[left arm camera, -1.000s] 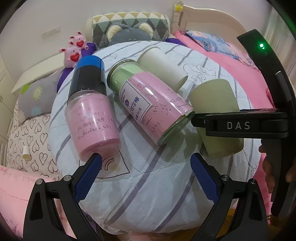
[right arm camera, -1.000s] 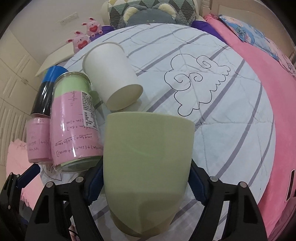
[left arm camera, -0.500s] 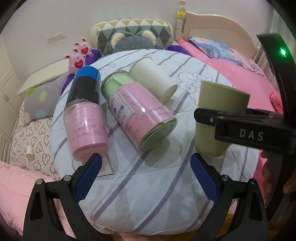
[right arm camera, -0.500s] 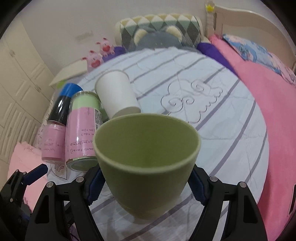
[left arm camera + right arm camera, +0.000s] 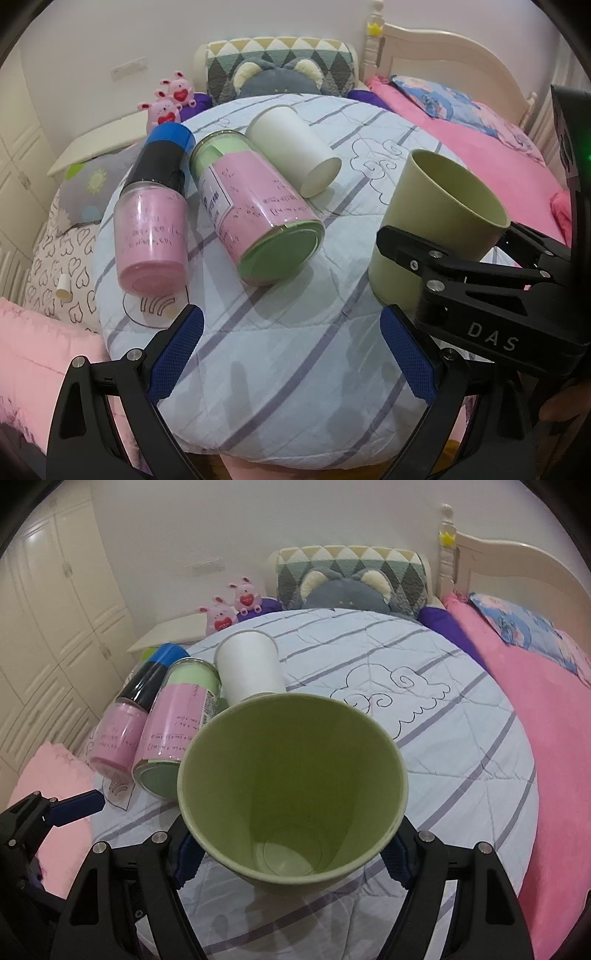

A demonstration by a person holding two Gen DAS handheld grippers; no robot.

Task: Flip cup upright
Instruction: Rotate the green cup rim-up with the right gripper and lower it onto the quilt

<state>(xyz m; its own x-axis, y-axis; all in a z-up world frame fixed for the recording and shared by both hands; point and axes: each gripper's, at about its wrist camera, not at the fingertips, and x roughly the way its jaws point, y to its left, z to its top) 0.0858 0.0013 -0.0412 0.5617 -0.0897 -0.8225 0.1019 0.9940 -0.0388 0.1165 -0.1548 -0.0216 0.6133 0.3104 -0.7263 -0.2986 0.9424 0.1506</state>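
My right gripper (image 5: 291, 853) is shut on the green cup (image 5: 291, 786). The cup's mouth faces up and toward the camera, and I see its empty inside. In the left wrist view the green cup (image 5: 436, 229) is held at the right, mouth up and tilted a little, over the striped quilt (image 5: 280, 354). I cannot tell whether its base touches the quilt. My left gripper (image 5: 291, 354) is open and empty above the quilt's near edge.
A white paper cup (image 5: 291, 144) lies on its side on the quilt. Next to it lie a pink-labelled green jar (image 5: 255, 210) and a pink bottle with a blue cap (image 5: 155, 210). Pillows, plush toys and a headboard stand behind. A pink blanket (image 5: 546, 738) is at the right.
My right gripper has turned the green cup from mouth-down to mouth-up. The left gripper has stayed open and drawn back a little.
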